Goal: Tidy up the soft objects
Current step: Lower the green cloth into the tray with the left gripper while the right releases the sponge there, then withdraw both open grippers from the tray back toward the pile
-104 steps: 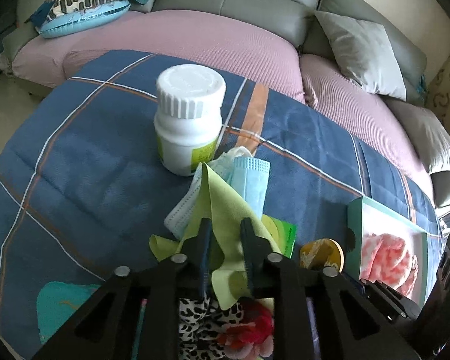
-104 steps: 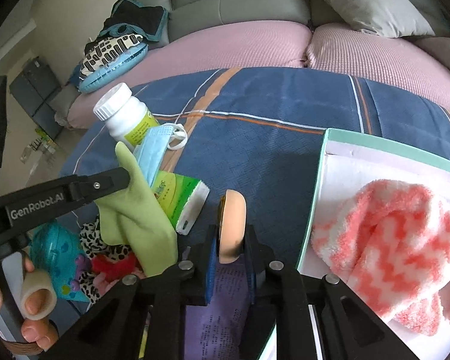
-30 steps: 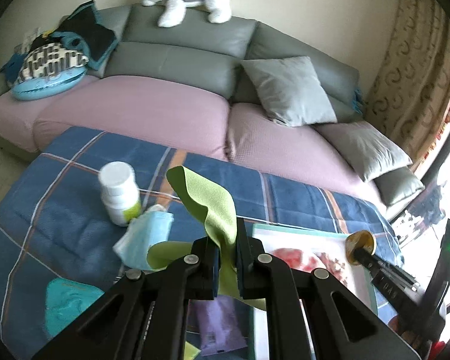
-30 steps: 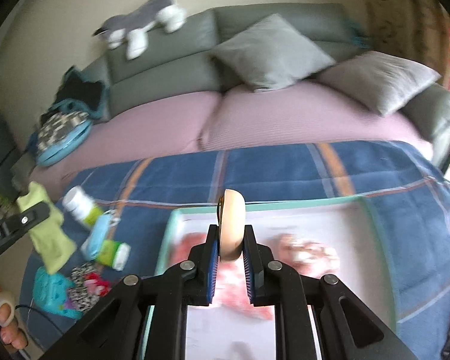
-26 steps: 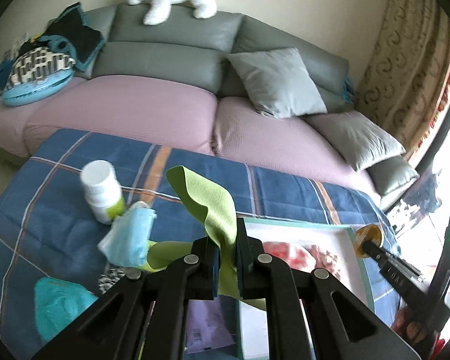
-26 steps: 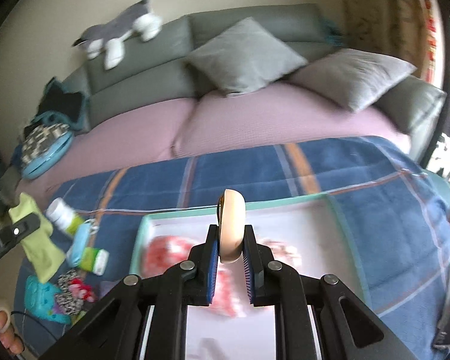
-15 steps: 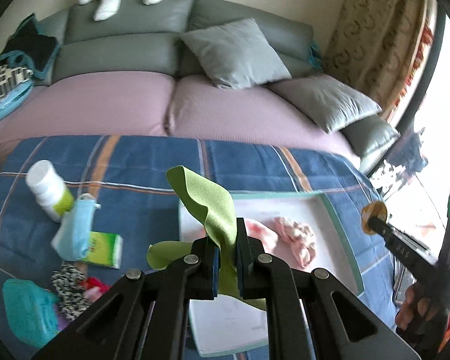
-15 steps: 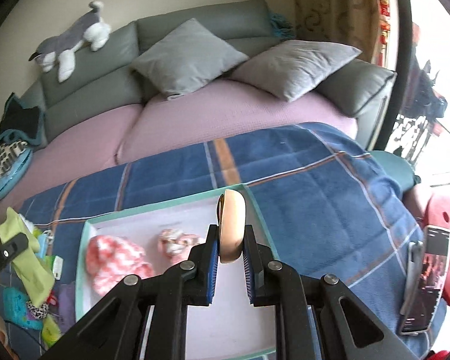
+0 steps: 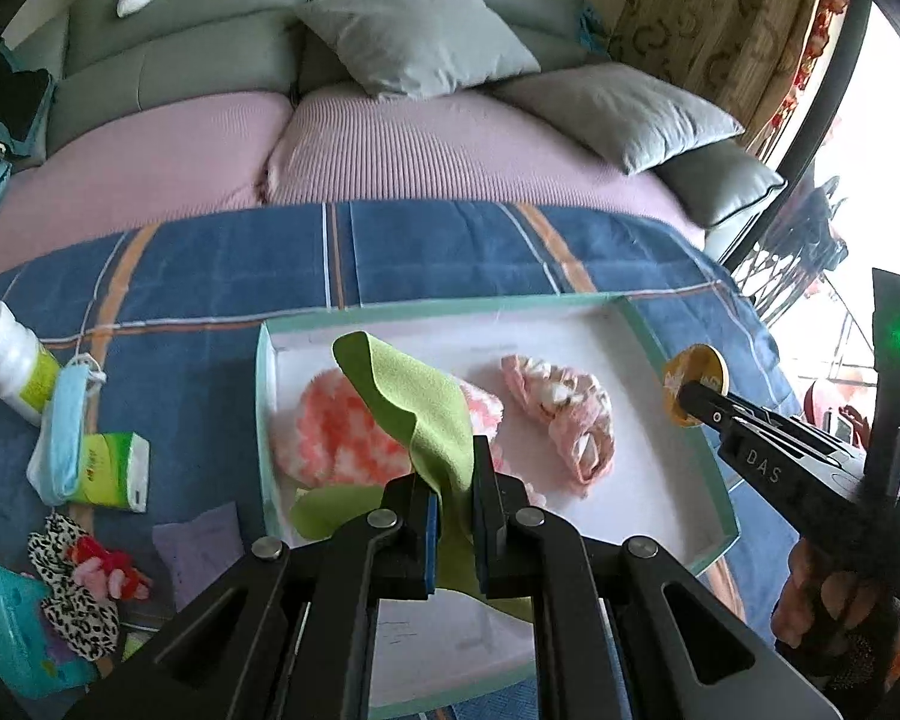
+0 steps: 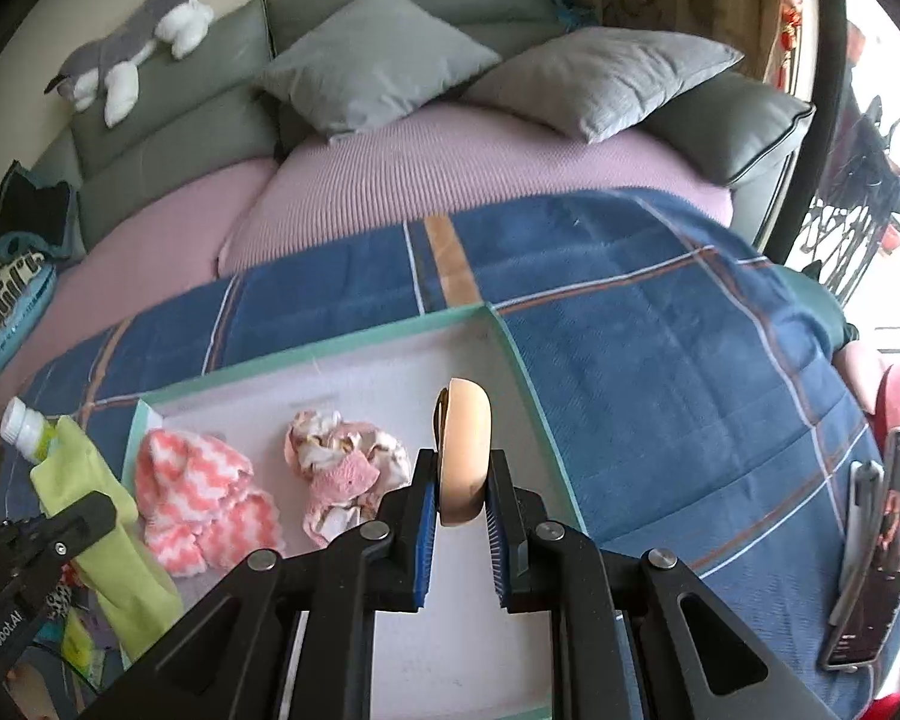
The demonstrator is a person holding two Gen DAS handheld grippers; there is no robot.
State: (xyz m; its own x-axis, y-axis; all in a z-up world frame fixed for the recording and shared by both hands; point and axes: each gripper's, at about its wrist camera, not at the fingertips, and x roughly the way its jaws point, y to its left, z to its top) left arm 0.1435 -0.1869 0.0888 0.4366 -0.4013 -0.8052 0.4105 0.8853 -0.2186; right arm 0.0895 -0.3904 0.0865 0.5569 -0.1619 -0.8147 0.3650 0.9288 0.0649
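Blue plaid quilted blanket (image 9: 450, 252) on surface; shallow white tray (image 9: 678, 378), teal rim, holds two fluffy pink socks. Left claw (image 9: 452, 468) pinches smooth green cloth (image 9: 414, 396); right claw (image 10: 463, 483) grips round peach puff (image 10: 465, 450).

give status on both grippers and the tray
Left gripper shut on green cloth. Right gripper shut on round tan puff. Both over white tray. Nothing blocking.

My left hand-held gripper (image 9: 452, 480) is clamped tight and tilted downward, and my right hand-held gripper (image 10: 463, 480) pinches likewise, angled down.
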